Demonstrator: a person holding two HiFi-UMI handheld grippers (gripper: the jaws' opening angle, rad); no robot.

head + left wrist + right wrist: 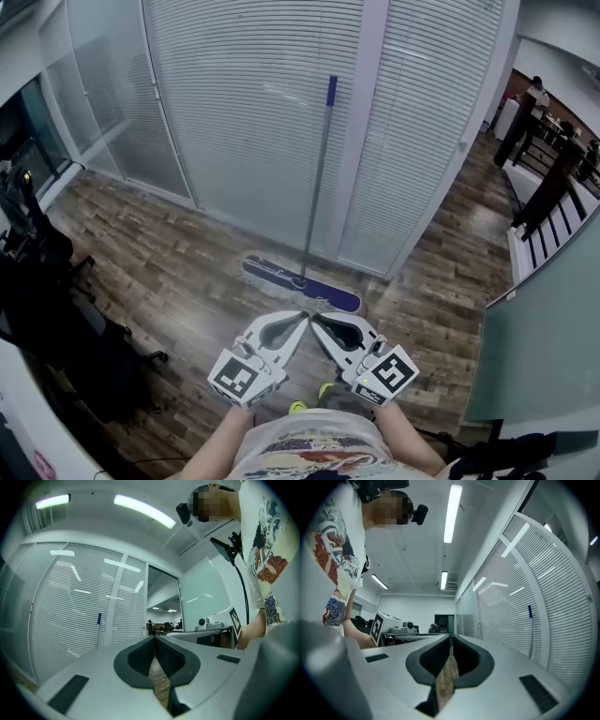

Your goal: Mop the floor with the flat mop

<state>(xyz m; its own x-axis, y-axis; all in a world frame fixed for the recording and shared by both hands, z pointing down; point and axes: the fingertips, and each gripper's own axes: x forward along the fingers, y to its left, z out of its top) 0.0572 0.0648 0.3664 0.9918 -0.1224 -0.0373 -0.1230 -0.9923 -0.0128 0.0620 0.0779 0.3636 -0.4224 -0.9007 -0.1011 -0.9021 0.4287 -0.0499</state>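
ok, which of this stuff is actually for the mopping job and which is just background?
For the job:
- flat mop, leaning on the glass partition
- wood floor
- left gripper and right gripper, both shut and empty

Just there:
- black chair at left
- dark railing at right

Wood floor (178,253), flat mop (300,283) resting
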